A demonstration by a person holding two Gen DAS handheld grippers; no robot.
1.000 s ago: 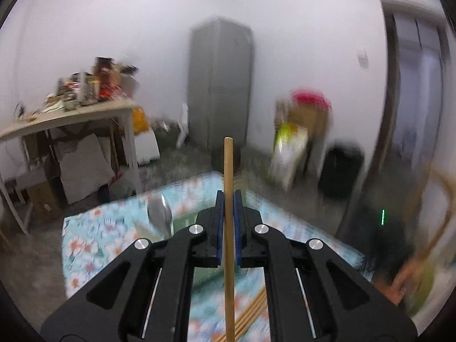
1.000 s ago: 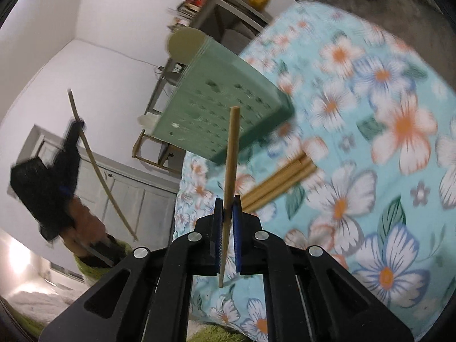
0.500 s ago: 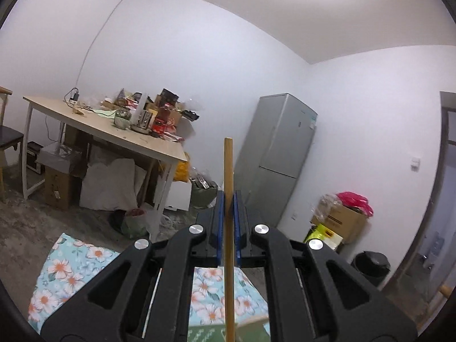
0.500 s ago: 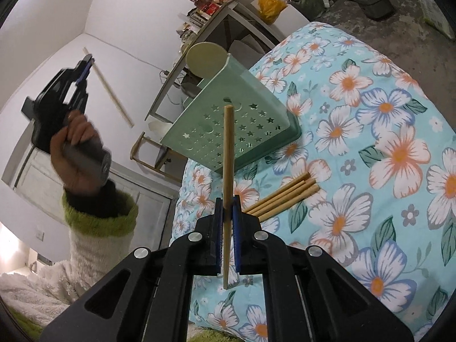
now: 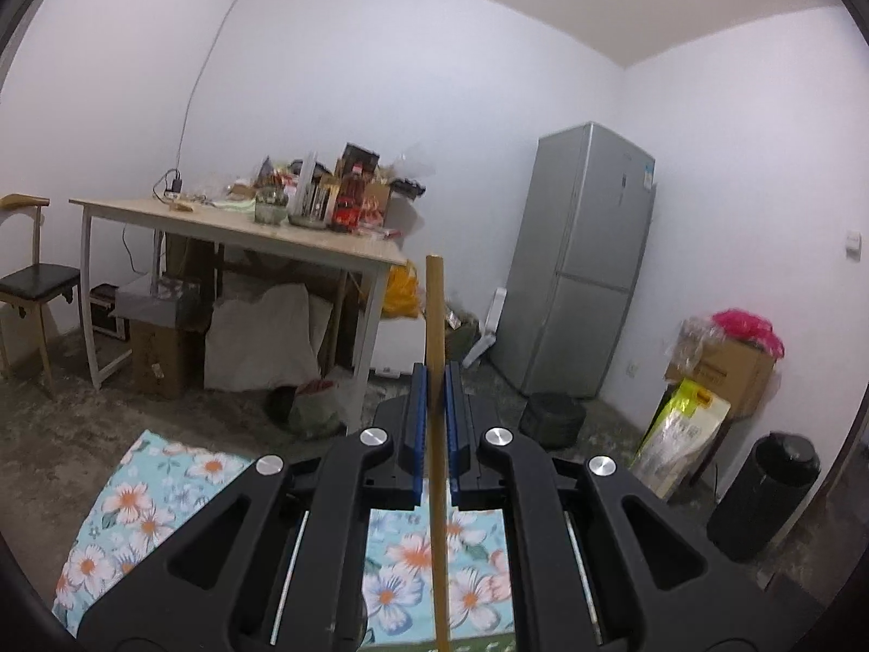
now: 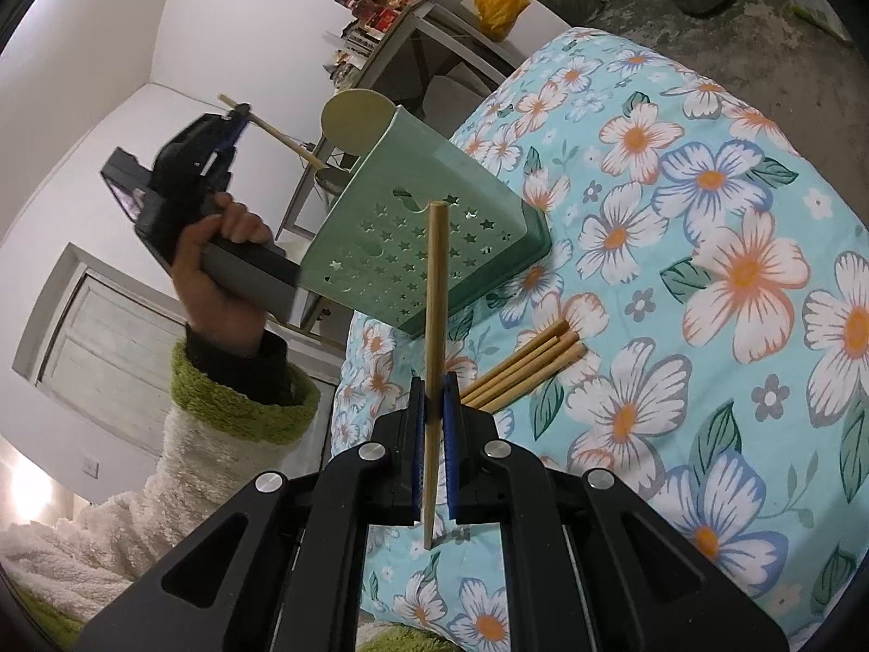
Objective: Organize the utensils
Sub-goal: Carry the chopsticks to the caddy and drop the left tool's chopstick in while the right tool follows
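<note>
My left gripper [image 5: 435, 380] is shut on a wooden chopstick [image 5: 436, 358] that stands upright between its blue pads, high above the flowered cloth [image 5: 163, 494]. In the right wrist view that same left gripper [image 6: 239, 111] is held by a hand up and to the left of a green perforated utensil holder [image 6: 413, 250], its chopstick [image 6: 282, 136] slanting toward the holder's rim. My right gripper [image 6: 433, 391] is shut on a second chopstick [image 6: 436, 293], upright in front of the holder. Several loose chopsticks [image 6: 527, 369] lie on the cloth just right of it.
A round beige piece [image 6: 356, 119] sticks out of the holder's top. A person's hand [image 6: 217, 266] and fleecy sleeve [image 6: 217, 434] fill the left. Beyond the cloth are a cluttered table [image 5: 244, 233], a chair [image 5: 32, 282], a grey fridge [image 5: 575, 271], boxes [image 5: 722, 369] and a black bin [image 5: 766, 494].
The left gripper swung up and round with its chopstick, from facing the cloth to facing the room, and came in beside the holder's top. The right gripper held still.
</note>
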